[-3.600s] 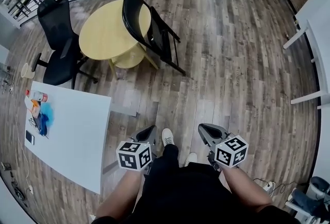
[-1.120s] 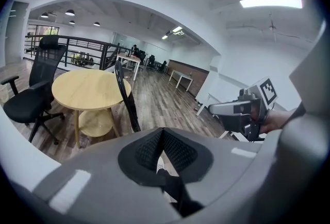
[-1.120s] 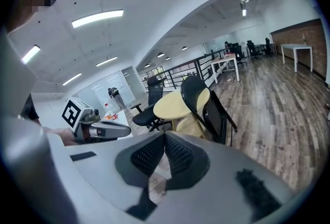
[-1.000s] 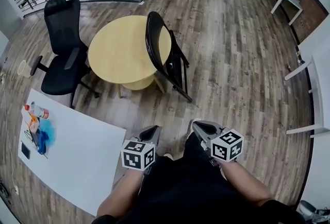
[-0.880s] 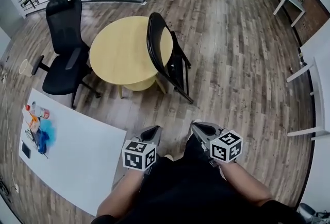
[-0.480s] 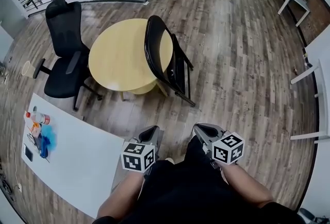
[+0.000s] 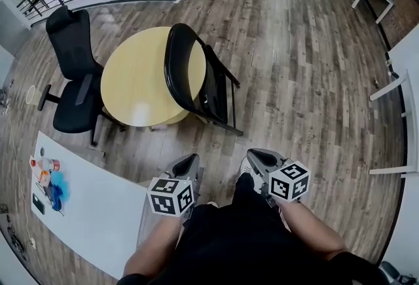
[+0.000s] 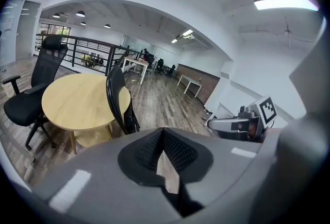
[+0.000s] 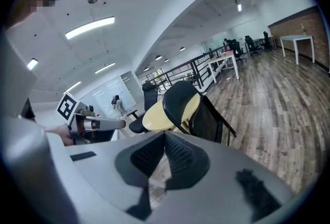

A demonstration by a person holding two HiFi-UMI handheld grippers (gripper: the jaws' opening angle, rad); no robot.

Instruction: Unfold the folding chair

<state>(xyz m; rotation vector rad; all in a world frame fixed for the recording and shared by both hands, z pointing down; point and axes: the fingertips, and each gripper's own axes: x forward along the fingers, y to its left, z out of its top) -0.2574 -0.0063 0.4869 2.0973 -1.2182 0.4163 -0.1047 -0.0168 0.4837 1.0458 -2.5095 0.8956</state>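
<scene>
As chair [image 7: 213, 90] leans against table [image 7: 131, 77] edge, folded

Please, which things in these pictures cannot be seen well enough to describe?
Head view: small items on the white table, too small to identify.
Head view: round table legs, mostly hidden under its own top.
Left gripper view: folding chair feet, hidden behind the left gripper body.
Right gripper view: distant person, too small for detail.

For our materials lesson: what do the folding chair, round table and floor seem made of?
Folding chair: probably metal tube, glossy black; thin frame with highlights.
Round table: light wood or laminate, satin; pale sheen.
Floor: wood-look planks, grain visible.
</scene>
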